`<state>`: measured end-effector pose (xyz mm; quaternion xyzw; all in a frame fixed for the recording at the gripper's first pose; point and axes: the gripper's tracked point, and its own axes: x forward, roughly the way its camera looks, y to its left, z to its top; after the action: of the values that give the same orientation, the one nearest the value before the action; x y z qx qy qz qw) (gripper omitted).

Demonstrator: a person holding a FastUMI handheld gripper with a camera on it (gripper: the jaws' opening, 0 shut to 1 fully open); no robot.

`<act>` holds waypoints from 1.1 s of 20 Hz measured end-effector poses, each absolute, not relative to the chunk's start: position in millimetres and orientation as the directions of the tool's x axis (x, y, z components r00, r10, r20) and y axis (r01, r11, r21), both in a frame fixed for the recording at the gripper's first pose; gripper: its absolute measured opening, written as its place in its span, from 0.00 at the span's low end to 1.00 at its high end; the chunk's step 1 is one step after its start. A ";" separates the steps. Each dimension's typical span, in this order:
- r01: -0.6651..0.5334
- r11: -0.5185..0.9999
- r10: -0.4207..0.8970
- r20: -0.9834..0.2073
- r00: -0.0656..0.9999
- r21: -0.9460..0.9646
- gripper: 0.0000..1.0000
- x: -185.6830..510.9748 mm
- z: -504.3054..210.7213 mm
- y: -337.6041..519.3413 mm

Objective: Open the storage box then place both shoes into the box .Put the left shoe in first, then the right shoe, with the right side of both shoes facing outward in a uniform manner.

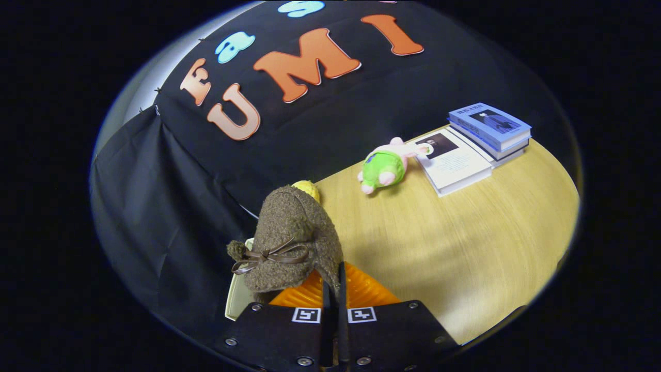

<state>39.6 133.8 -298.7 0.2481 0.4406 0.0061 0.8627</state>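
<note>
One shoe [292, 243], brown and fuzzy with a bow, is being held up just ahead of the claw [334, 289] | claw fingers are being pressed nearly together on the shoe's rim | orange box [361, 292] is lying beneath, on the bench [465, 243] | plush toy [387, 168] and books [475, 144] are resting well beyond.

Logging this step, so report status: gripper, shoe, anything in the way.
Gripper shut on the brown shoe's rim, shoe lifted. Orange surface just below it. Plush toy and books far beyond on the table, not in the way.
</note>
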 end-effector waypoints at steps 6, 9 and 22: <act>0.130 0.873 0.314 -0.745 0.588 0.471 0.04 51.4 -293.3 213.2; 0.120 0.872 0.331 -0.750 0.572 0.475 0.05 54.2 -300.3 239.0; 0.153 0.917 0.254 -0.837 0.485 0.367 0.18 45.8 -348.5 265.8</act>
<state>45.8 265.8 -348.5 0.2010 0.5064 0.0303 0.8380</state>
